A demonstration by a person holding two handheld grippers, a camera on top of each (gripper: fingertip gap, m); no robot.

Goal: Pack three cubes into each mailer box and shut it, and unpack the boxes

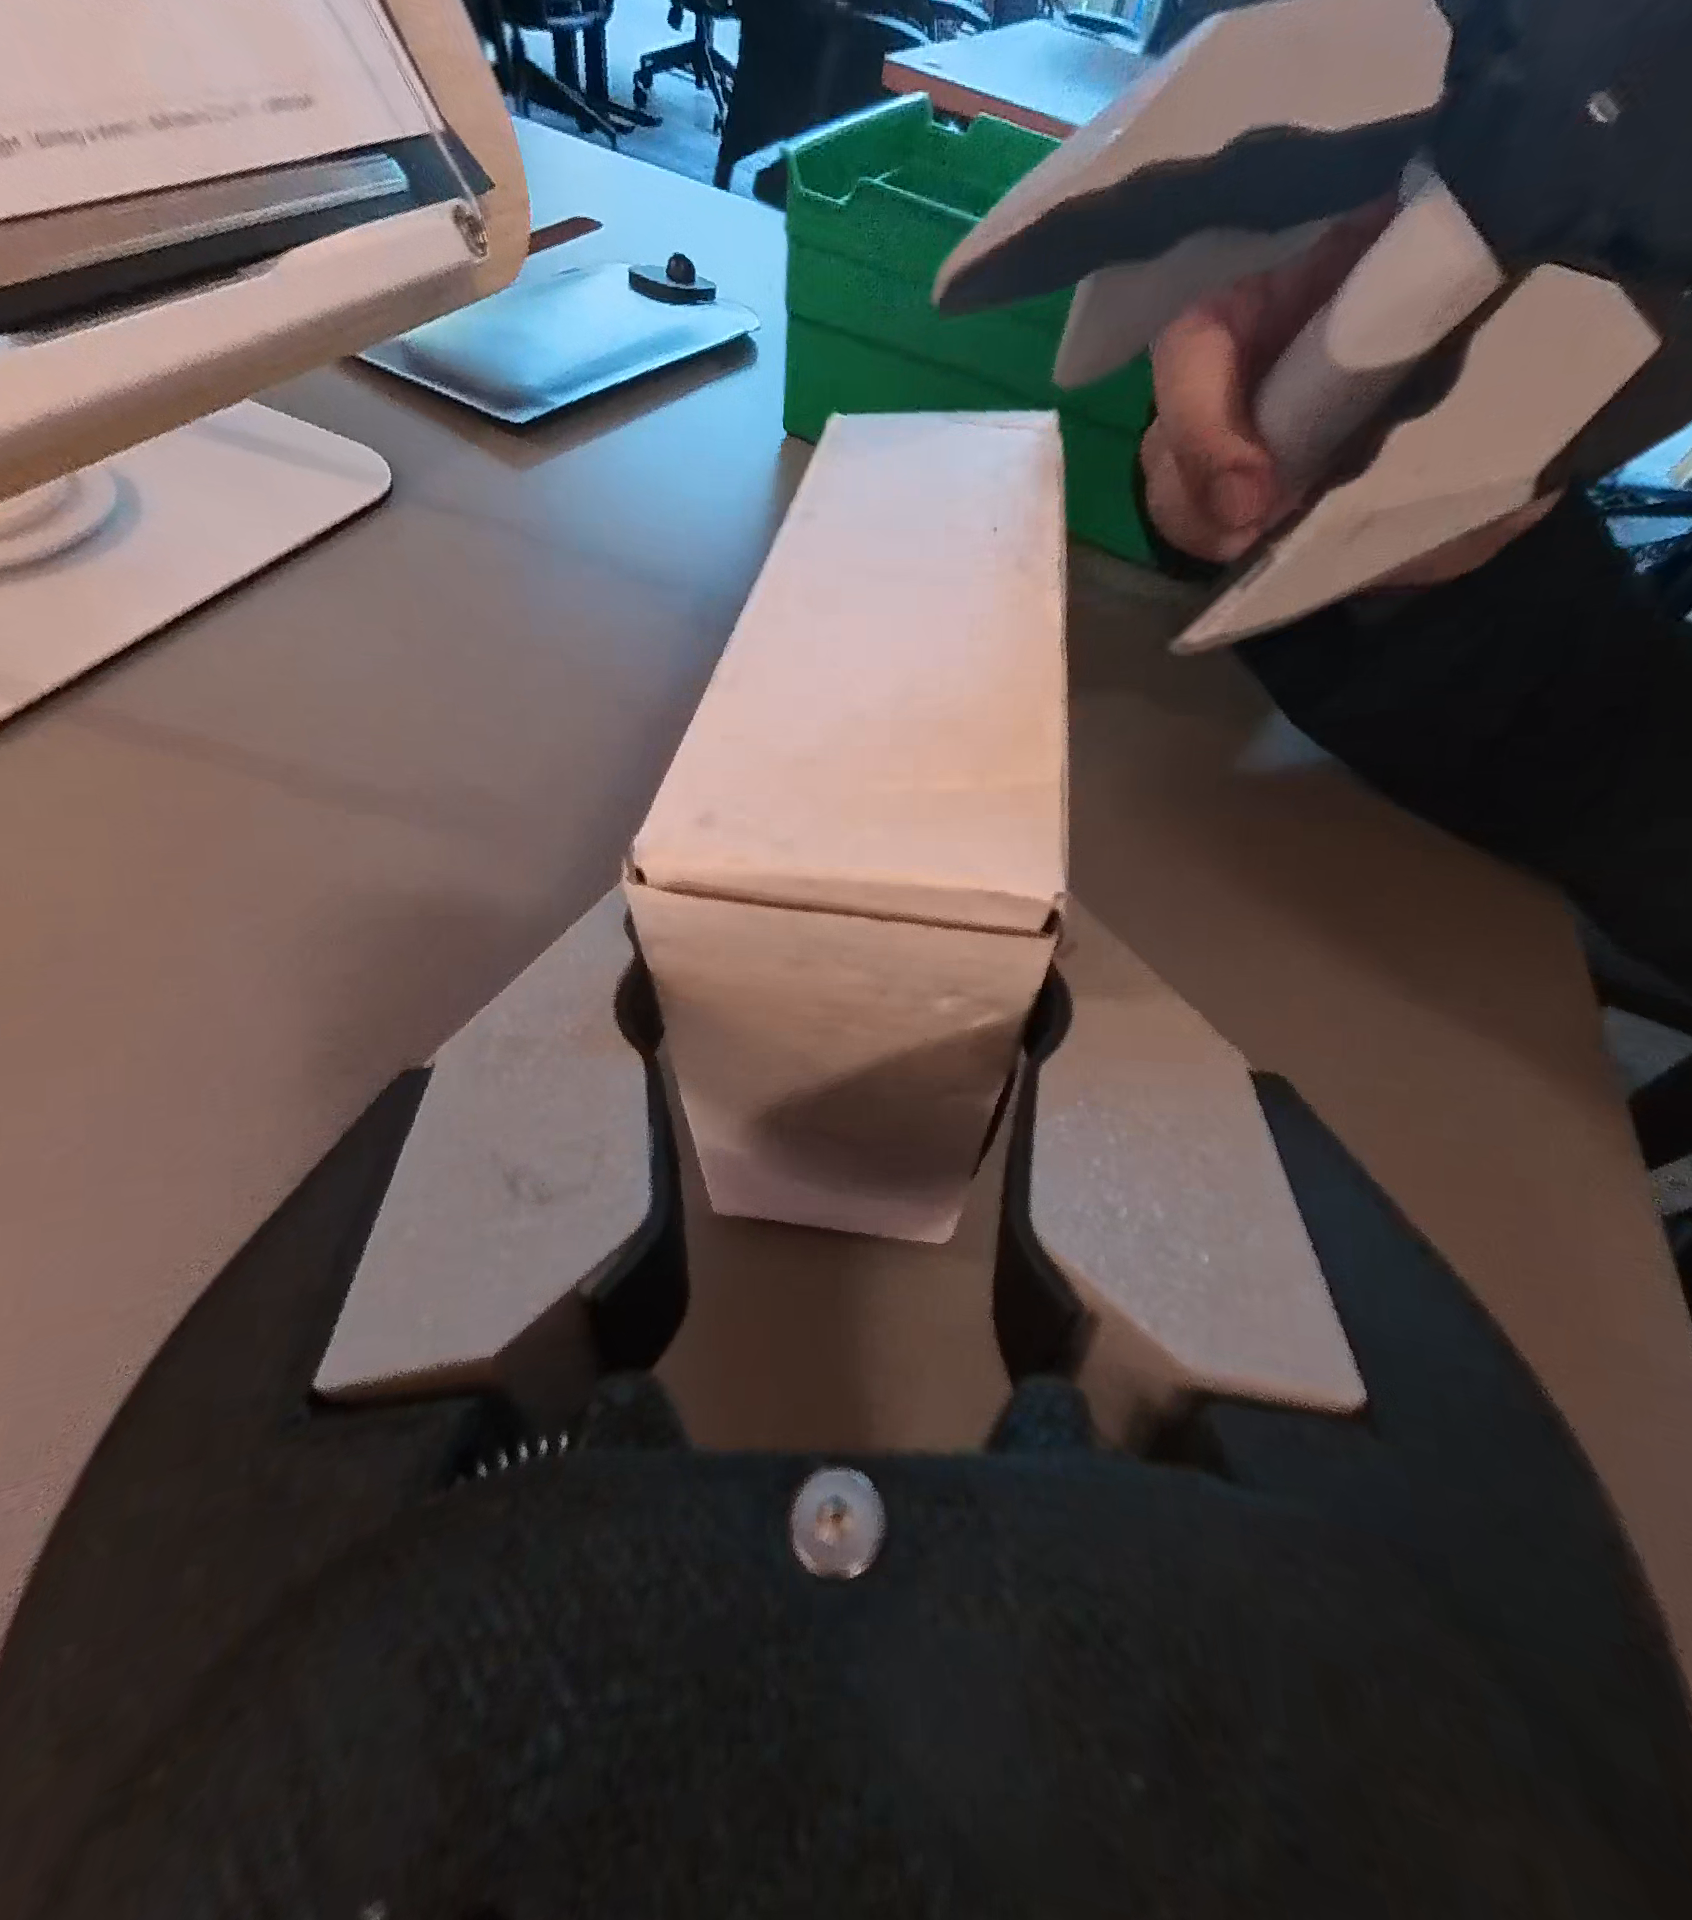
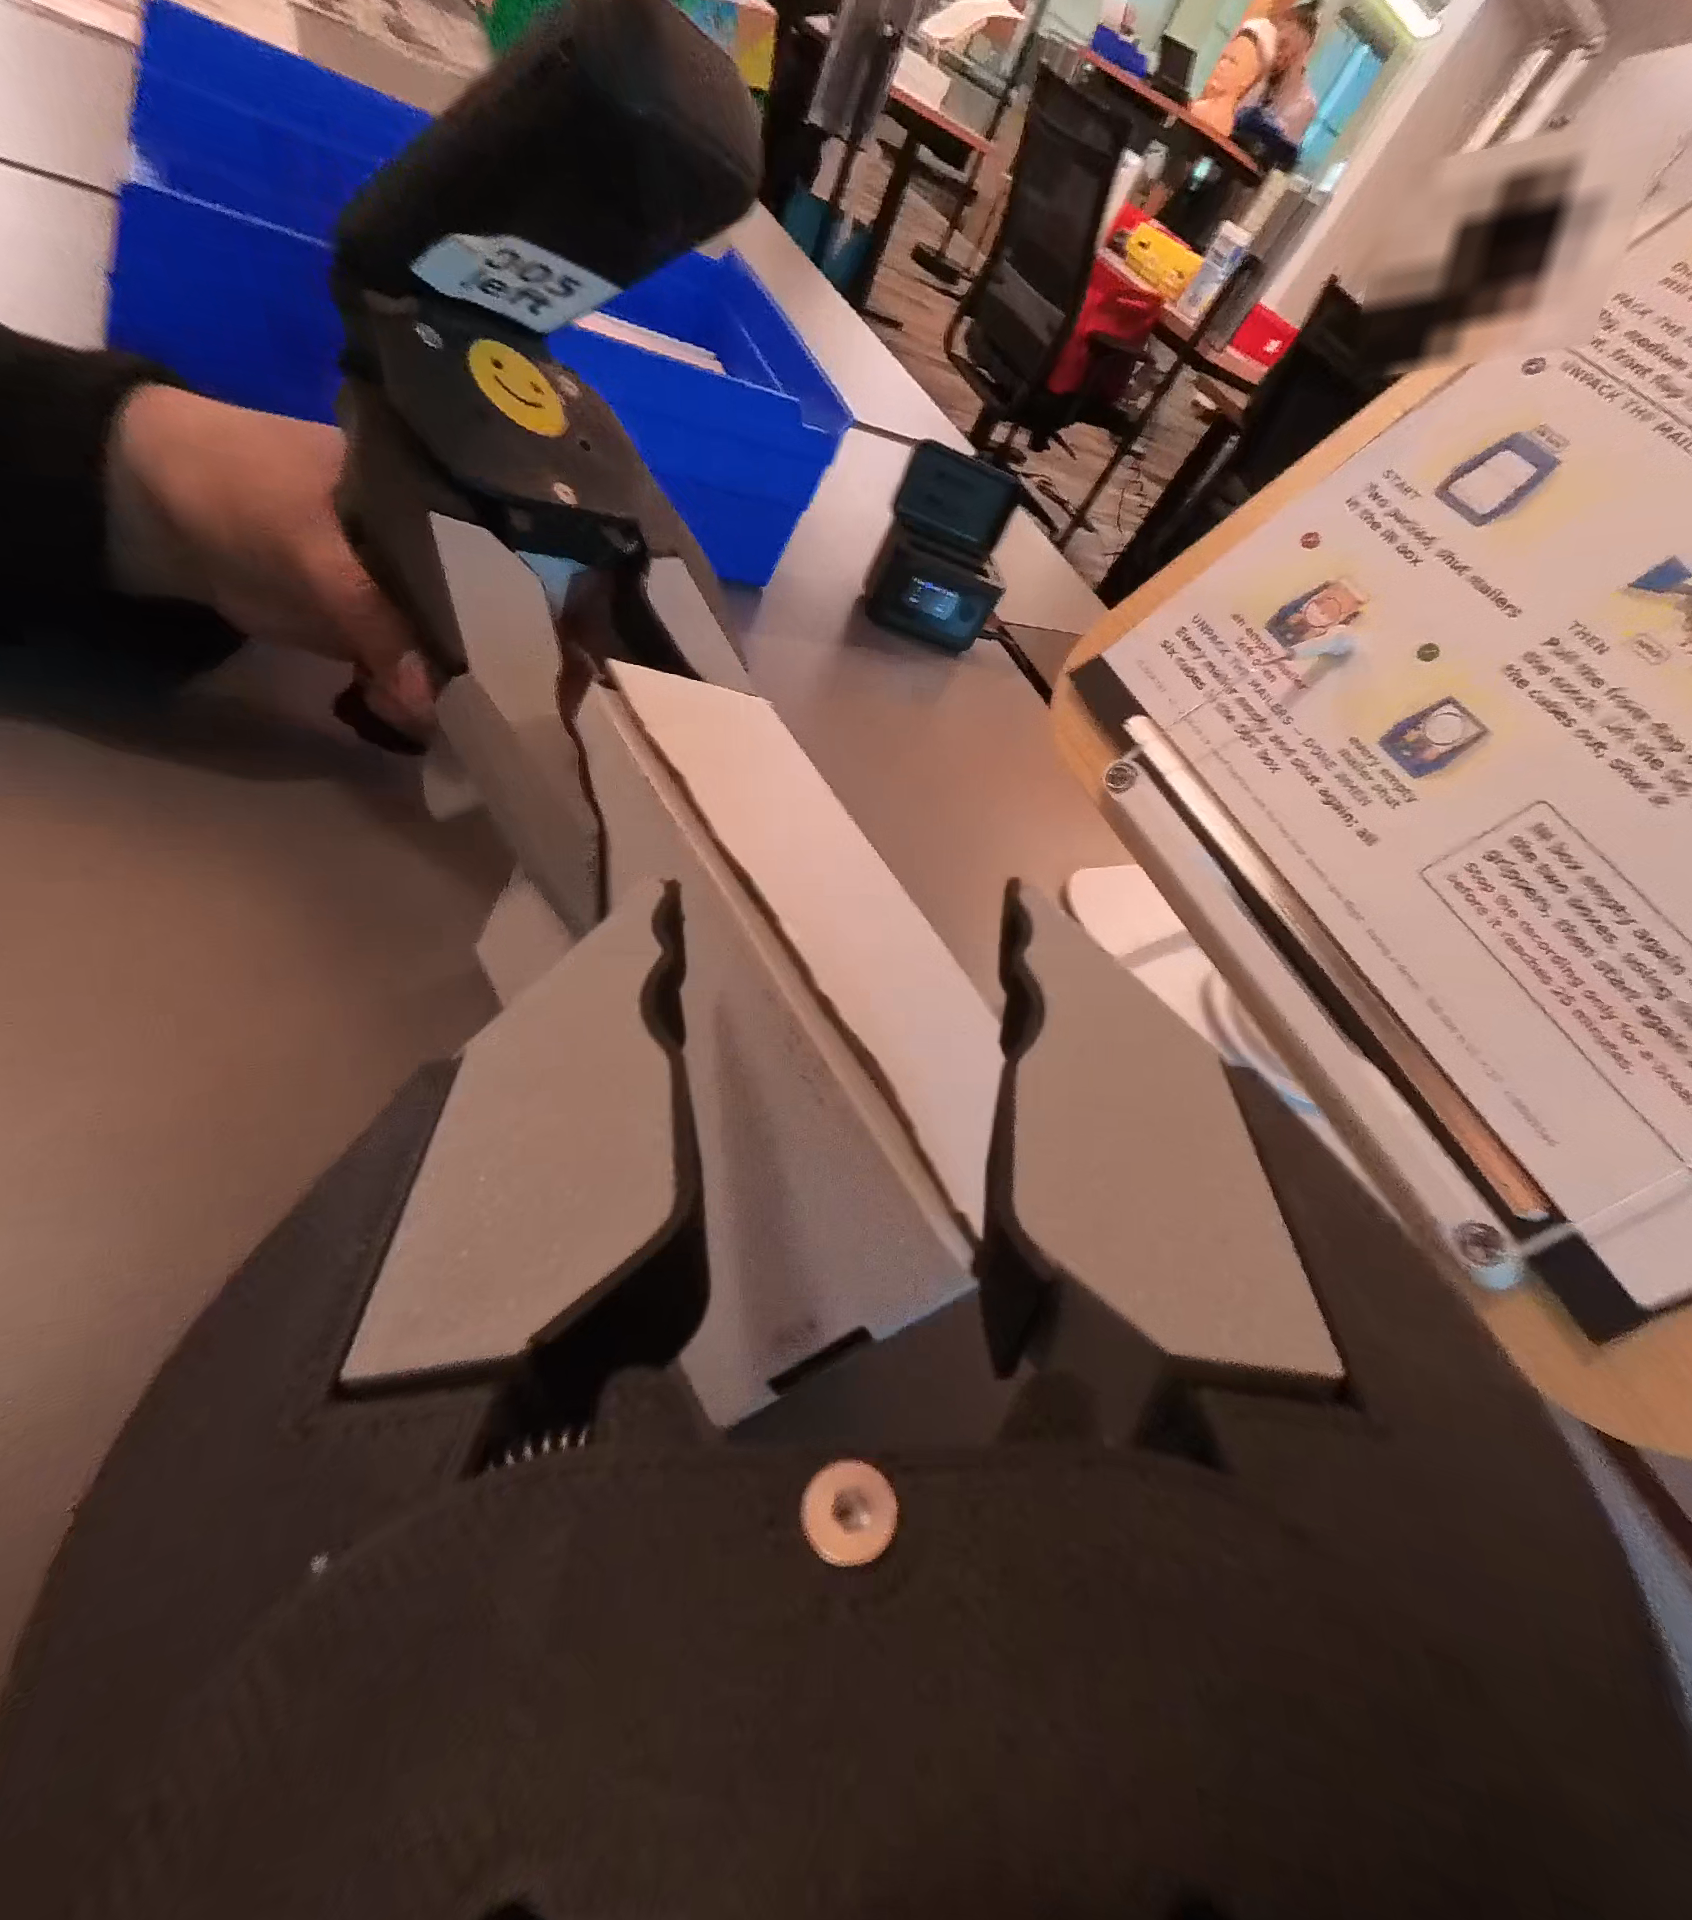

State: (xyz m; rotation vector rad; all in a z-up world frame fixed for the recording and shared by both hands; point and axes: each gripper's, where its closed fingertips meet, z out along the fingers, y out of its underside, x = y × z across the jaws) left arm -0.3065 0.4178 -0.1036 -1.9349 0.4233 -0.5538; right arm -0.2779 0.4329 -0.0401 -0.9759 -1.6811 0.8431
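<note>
Pinching the mailer box [image 1: 873,790] end: left gripper [image 1: 842,1049]; right gripper [image 2: 837,997] fingers spread, straddling its edge.

The mailer box [image 1: 873,727] is a long, narrow carton of plain white cardboard, closed, with its lid flap tucked along one long edge, where a thin seam runs the length of the box [image 2: 800,935]. It lies lengthwise over the grey bench [image 1: 250,883], held at its near end, which is dented inward where it is squeezed. Its far end points toward the bench's far edge. The cardboard shows faint scuffs. No cubes are visible.
</note>
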